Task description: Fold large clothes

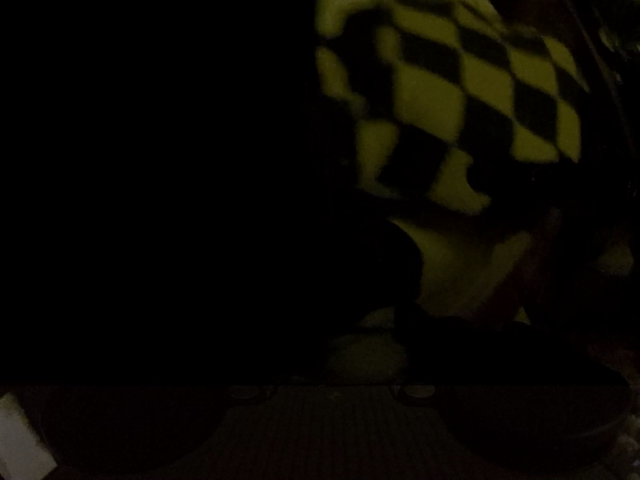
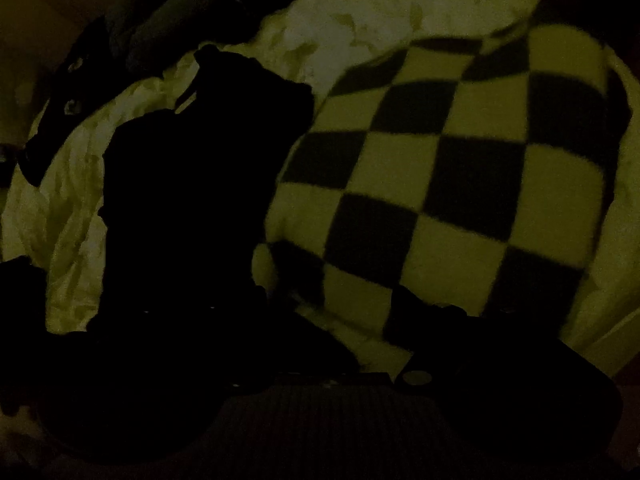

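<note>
Very dim room, crumpled pale bedsheet across the bed, a pale wall beyond.

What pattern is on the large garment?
Dark and light checks on the garment, clearest in the right wrist view.

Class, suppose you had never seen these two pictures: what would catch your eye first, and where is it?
The checkered garment stands out first, bright squares against dark ones, filling the right of the right wrist view. Left of it lies a black garment on a pale crumpled sheet. Everything else is very dim.
</note>
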Available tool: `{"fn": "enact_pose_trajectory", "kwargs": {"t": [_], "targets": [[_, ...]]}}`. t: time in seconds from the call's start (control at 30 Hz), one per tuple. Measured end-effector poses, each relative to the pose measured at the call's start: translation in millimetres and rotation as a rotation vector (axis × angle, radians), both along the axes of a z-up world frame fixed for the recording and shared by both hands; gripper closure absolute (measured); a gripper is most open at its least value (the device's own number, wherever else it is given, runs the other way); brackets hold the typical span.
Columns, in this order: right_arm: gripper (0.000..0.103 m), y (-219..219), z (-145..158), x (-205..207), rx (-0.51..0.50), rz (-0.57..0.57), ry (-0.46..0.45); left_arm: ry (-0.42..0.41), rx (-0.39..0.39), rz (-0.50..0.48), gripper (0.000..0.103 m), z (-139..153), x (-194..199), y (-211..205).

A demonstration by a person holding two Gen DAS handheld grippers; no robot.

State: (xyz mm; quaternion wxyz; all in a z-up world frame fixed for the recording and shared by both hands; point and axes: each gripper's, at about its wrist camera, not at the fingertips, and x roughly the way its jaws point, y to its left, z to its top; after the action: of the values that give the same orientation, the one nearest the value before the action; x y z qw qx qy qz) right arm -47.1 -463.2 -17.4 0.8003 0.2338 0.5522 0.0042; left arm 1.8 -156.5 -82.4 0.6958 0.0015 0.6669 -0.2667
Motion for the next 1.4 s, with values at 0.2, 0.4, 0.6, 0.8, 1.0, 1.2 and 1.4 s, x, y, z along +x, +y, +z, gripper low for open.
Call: {"fn": "enact_pose_trajectory", "kwargs": {"t": [0.2,0.4,0.6,0.8,1.0,1.2,1.4], "targets": [[0.03,17.9,0.2,13.9,0.022,0.078,-0.032,-0.12,0.106,0.402,0.0,24.7,12.2,110.5],[0.046,62.8,2.8,21.3,-0.008,0.346,-0.09,-0.067,0.3,0.56,0.0,5.5,-6.1,198.6],[0.048,107.8,-31.0,34.0,-0.063,0.546,-0.074,0.031,0.303,0.644,0.0,-14.3,-36.1,228.3],[0.048,77.2,-82.6,42.0,-0.122,0.433,0.137,0.004,0.306,0.598,0.0,-22.5,-40.9,224.1],[0.035,72.4,-60.6,35.9,-0.074,0.401,0.13,-0.044,0.311,0.617,0.0,-25.0,-20.2,236.5],[0.032,73.3,-14.6,47.6,-0.043,0.408,0.016,-0.23,0.293,0.651,0.0,5.4,36.5,261.2],[0.028,58.5,14.8,119.1,-0.114,0.388,-0.11,-0.431,0.24,0.543,0.0,27.2,133.5,261.4]]}}
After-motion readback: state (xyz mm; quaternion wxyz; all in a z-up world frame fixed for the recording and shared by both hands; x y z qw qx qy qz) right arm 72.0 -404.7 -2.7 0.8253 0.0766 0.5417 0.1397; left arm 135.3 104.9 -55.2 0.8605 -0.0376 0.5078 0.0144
